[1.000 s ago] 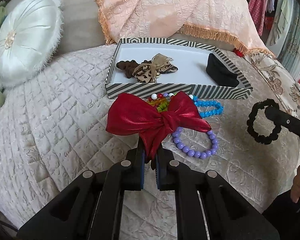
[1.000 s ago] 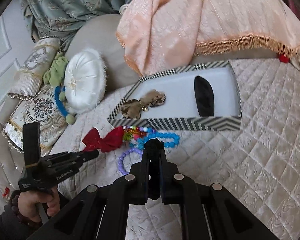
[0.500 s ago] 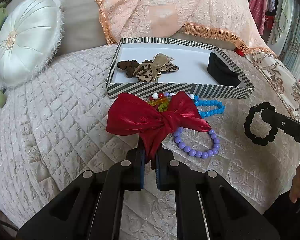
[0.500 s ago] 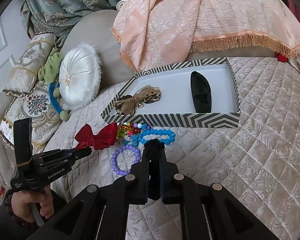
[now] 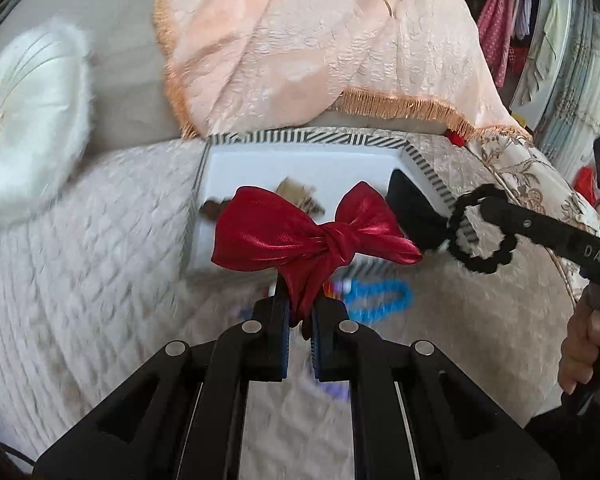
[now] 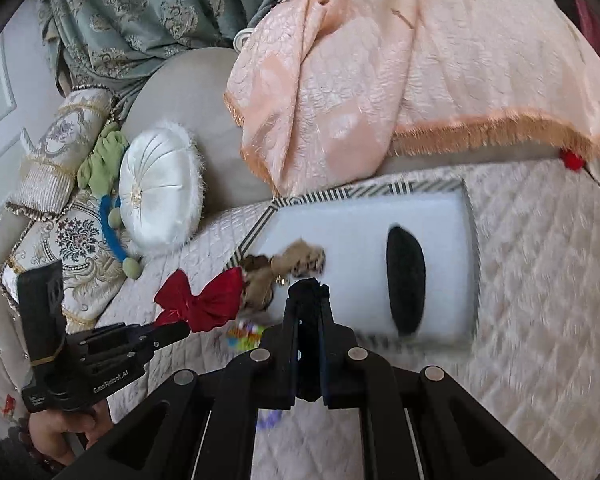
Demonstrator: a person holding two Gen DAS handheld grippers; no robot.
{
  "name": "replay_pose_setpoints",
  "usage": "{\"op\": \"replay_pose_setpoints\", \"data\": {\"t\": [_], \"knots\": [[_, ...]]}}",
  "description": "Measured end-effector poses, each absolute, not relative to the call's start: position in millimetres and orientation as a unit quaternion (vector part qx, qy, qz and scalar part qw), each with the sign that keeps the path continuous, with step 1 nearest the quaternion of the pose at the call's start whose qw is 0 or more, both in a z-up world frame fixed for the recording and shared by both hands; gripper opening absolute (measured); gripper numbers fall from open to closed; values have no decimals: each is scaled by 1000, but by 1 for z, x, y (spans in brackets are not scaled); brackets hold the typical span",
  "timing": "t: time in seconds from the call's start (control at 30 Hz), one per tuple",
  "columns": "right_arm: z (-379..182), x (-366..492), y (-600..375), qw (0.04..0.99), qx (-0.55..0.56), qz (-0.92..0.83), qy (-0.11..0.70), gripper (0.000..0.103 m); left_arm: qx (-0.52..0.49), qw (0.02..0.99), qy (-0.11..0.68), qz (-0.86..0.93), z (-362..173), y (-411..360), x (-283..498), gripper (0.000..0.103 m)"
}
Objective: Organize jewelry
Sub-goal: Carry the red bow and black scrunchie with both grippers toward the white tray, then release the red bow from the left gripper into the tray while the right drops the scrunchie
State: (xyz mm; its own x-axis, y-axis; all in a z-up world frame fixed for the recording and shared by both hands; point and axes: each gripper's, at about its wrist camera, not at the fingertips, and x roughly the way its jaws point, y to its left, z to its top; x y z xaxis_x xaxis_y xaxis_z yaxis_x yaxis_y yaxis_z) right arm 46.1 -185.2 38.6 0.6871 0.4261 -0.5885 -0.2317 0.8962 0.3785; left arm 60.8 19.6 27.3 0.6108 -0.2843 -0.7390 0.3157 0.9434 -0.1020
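Red bow (image 5: 316,236): soft satin fabric, judged light and floppy; it is pinched by its lower tail, so the loops sag to either side and can swing. A grip at the knot would be judged steadier, since the satin looks slippery.
Bow position: held in the air over the near-left part of the striped box (image 5: 312,136), clear of the bedspread (image 5: 100,240).
Left tongs (image 5: 300,316): closed on the bow's tail; the fabric is seen squeezed between the blue-edged pads.
Left hand pose: the tool is angled steeply downward toward the box; in the right wrist view the hand (image 6: 60,432) is seen wrapped round the handle, low at the left.
Black beaded bracelet (image 5: 482,230): a ring of small hard beads, judged light and probably elastic; it hangs as a loop from the tip and can slip round if tilted.
Bracelet position: in the air beside the box's near-right corner, just beside the black pouch (image 5: 414,216).
Right tongs (image 6: 310,292): closed on the bracelet, of which only a dark bunch is seen at the tip in their own view.
Right hand pose: a shallower downward slant, aimed at the white floor of the box.
Left on the bedspread: a blue bead bracelet (image 5: 380,300) and other blurred beads, in front of the box.
Already in the box: a brown bow (image 6: 284,268) and the pouch.
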Motion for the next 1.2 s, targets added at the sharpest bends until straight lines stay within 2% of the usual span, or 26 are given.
{"op": "replay_pose_setpoints", "data": {"t": [0.2, 0.3, 0.43, 0.6, 0.93, 1.03, 1.2], "knots": [[25, 100, -178, 902, 126, 172, 376, 7, 37, 885, 437, -158, 5, -12, 125, 7], [3, 116, -184, 892, 159, 167, 388, 7, 45, 882, 443, -151, -12, -23, 137, 7], [-18, 137, -181, 872, 184, 181, 416, 7, 59, 876, 458, -143, -31, -35, 141, 7], [-42, 150, -192, 862, 162, 133, 461, 7, 75, 872, 464, -134, -42, -41, 143, 7], [-48, 151, -221, 862, 174, 112, 464, 7, 53, 871, 470, -135, -42, -35, 146, 7], [-50, 151, -212, 857, 170, 125, 470, 7, 56, 870, 470, -139, -41, -36, 144, 10], [-49, 148, -213, 851, 195, 118, 472, 7, 63, 875, 458, -145, -36, -41, 138, 30]]}}
